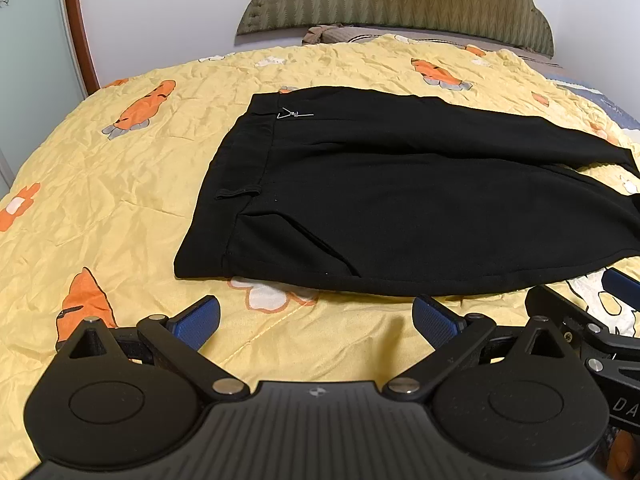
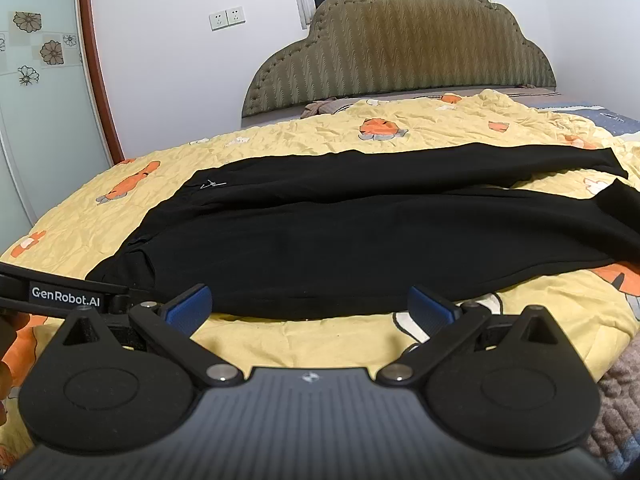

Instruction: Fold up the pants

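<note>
Black pants (image 1: pixel 400 200) lie flat on the yellow carrot-print bedspread (image 1: pixel 120 168), waistband to the left, both legs running to the right and slightly apart. My left gripper (image 1: pixel 316 316) is open and empty, just short of the pants' near edge by the waistband corner. My right gripper (image 2: pixel 310 306) is open and empty, at the near edge of the near leg of the pants (image 2: pixel 360 248). The right gripper also shows at the right edge of the left wrist view (image 1: pixel 580 312), and the left gripper at the left edge of the right wrist view (image 2: pixel 68 300).
An upholstered olive headboard (image 2: pixel 400 52) stands at the far end against a white wall. A wood-framed glass door (image 2: pixel 44 80) is to the left. The bedspread (image 2: pixel 280 340) ends at the right over a grey knitted blanket (image 2: pixel 616 412).
</note>
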Demonstrator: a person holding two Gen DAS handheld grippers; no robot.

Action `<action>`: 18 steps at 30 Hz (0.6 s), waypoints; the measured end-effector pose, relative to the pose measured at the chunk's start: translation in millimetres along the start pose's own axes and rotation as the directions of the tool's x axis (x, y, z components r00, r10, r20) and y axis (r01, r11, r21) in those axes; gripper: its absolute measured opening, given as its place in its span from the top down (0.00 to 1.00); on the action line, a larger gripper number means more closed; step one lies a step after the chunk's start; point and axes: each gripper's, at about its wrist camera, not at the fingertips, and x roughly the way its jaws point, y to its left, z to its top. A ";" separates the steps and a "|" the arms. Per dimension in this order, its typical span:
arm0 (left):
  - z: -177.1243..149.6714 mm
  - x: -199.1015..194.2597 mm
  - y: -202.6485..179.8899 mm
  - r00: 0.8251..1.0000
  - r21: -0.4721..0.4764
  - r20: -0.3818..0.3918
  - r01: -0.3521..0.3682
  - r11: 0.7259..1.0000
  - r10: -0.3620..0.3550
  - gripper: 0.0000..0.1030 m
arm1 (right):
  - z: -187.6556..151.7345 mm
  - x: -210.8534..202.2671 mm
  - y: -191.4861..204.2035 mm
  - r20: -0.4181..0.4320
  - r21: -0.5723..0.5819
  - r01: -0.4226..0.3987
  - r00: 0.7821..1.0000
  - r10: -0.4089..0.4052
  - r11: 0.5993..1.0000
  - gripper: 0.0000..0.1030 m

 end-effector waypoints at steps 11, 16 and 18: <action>1.0 3.7 -1.2 1.000 0.010 0.002 -0.002 1.000 0.002 0.00 | 0.3 1.0 1.2 0.009 -0.004 -0.018 1.000 0.018 1.000 0.00; 10.4 3.4 0.7 0.999 0.042 0.039 -0.012 0.999 0.011 0.00 | 5.3 2.0 0.3 0.026 -0.038 -0.061 0.998 0.062 0.997 0.00; 18.9 3.3 4.3 0.998 0.051 0.061 -0.016 0.999 0.013 0.00 | 12.9 4.7 0.0 0.039 -0.064 -0.068 0.997 0.071 0.996 0.00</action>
